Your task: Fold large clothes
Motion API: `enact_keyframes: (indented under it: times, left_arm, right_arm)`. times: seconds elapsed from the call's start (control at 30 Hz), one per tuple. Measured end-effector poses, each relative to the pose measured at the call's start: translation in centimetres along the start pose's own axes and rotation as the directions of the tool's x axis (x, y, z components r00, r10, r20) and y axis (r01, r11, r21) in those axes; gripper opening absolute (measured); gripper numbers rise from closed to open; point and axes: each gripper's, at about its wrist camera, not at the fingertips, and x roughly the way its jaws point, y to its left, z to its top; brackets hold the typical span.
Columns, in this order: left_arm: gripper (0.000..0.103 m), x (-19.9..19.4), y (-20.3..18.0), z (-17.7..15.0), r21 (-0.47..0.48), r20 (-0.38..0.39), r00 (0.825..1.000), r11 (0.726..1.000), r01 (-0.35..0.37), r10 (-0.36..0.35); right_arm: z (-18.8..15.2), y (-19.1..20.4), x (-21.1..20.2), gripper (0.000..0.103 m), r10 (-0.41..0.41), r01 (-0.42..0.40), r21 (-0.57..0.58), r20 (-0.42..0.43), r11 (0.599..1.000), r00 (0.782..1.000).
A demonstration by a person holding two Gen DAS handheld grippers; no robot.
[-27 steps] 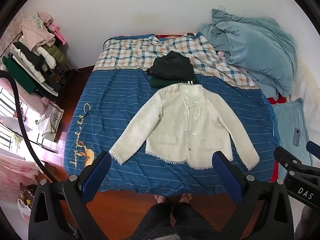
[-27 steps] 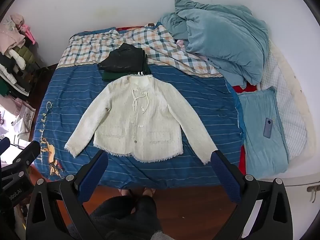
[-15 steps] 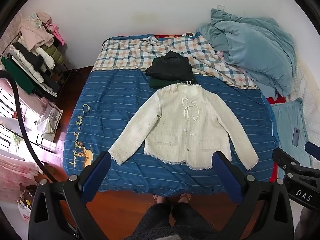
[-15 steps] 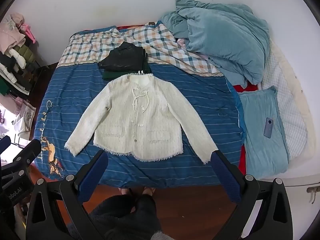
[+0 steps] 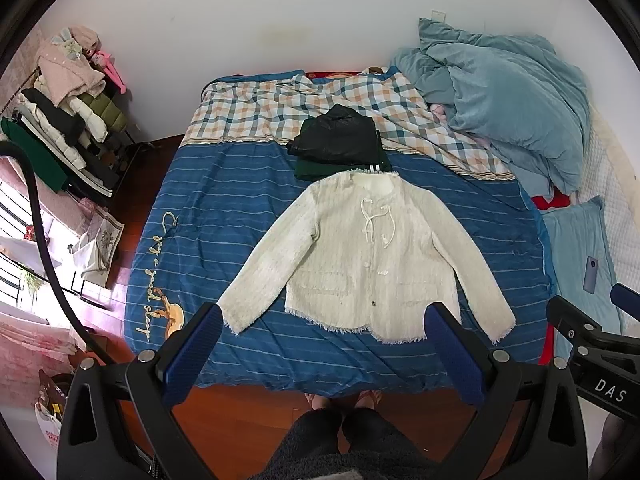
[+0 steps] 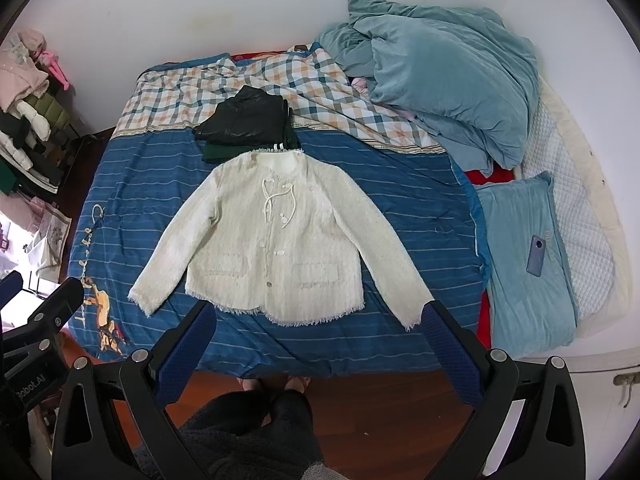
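A cream tweed jacket (image 5: pixel 372 256) lies flat and face up on the blue striped bed cover (image 5: pixel 224 200), sleeves spread out to both sides; it also shows in the right wrist view (image 6: pixel 280 240). My left gripper (image 5: pixel 320 328) is open and empty, held high above the near bed edge. My right gripper (image 6: pixel 318 324) is open and empty too, beside it on the right. Neither touches the jacket.
A folded dark pile (image 5: pixel 340 144) sits just past the jacket's collar. A rumpled blue duvet (image 6: pixel 440 80) and a pillow with a phone (image 6: pixel 536 256) lie to the right. A clothes rack (image 5: pixel 60 120) stands left. My feet are on the wood floor (image 5: pixel 248 412).
Both grippers drifted slightly, so the bed and jacket sit a touch higher in view. Nothing on the bed has moved.
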Motion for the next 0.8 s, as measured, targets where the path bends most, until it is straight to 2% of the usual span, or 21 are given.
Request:
enact_keyframes:
  times: [0.8]
  left_arm:
    - [0.103, 0.08, -0.38, 0.49, 0.004, 0.003, 1.0, 1.0, -0.007, 0.007]
  right_arm:
    - [0.18, -0.22, 0.19, 0.103, 0.001, -0.001, -0.001, -0.004, 1.0, 1.0]
